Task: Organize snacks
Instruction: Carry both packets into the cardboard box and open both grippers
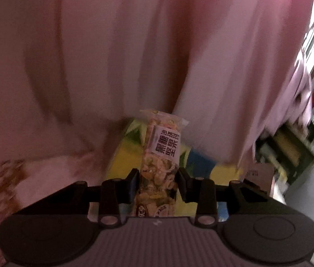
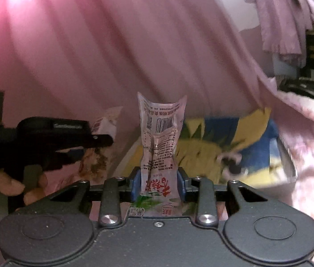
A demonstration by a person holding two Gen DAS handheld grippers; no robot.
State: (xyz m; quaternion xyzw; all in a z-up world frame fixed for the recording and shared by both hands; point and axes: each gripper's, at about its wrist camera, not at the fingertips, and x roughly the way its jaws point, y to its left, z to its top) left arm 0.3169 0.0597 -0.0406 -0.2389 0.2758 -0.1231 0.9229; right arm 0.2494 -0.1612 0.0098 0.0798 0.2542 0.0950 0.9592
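Observation:
My left gripper (image 1: 158, 178) is shut on a clear nut snack bar packet (image 1: 160, 155) with a white label, held upright in the air. My right gripper (image 2: 159, 178) is shut on a white crinkled snack packet (image 2: 160, 138) with a barcode and red print, also upright. The left gripper (image 2: 52, 142) shows at the left of the right wrist view, with a packet end (image 2: 104, 123) sticking out of it and the hand below. Both packets are held above a yellow, blue and green patterned cloth (image 2: 219, 142), which also shows in the left wrist view (image 1: 123, 155).
A pink curtain (image 1: 134, 44) fills the background of both views (image 2: 134, 44). Pink floral bedding (image 2: 312, 144) lies at the right. A green framed box (image 1: 290, 151) and a cardboard box (image 1: 259, 173) stand at the far right on a pale floor.

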